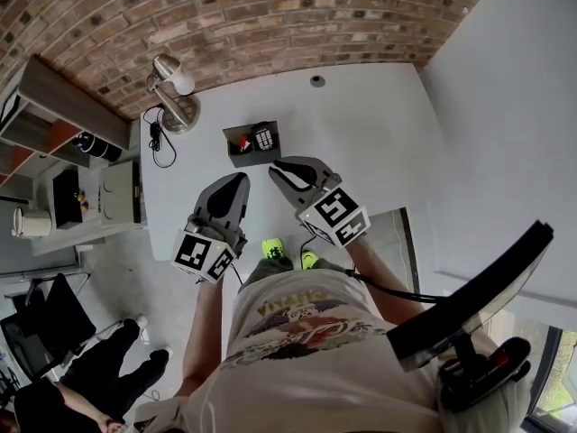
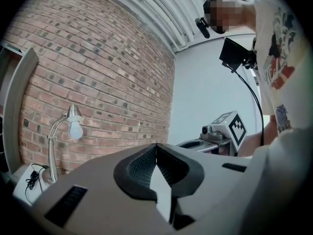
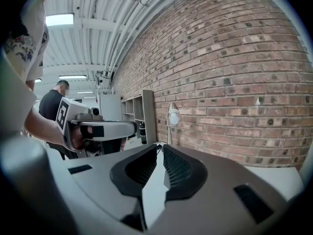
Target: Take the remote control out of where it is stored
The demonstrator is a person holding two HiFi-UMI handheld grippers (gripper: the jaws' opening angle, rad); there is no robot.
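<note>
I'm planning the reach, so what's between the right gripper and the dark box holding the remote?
Only bare white table: in the head view nothing lies between the right gripper and the dark box with the remote control.

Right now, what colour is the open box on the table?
Dark grey; the box shows best in the head view.

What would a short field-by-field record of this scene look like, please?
surface: white table
storage: dark open box on the table
target: remote control inside the box, untouched
left gripper: jaws shut, empty, short of the box
right gripper: jaws barely apart, empty, short of the box
other: lamp at the table's left edge
</note>
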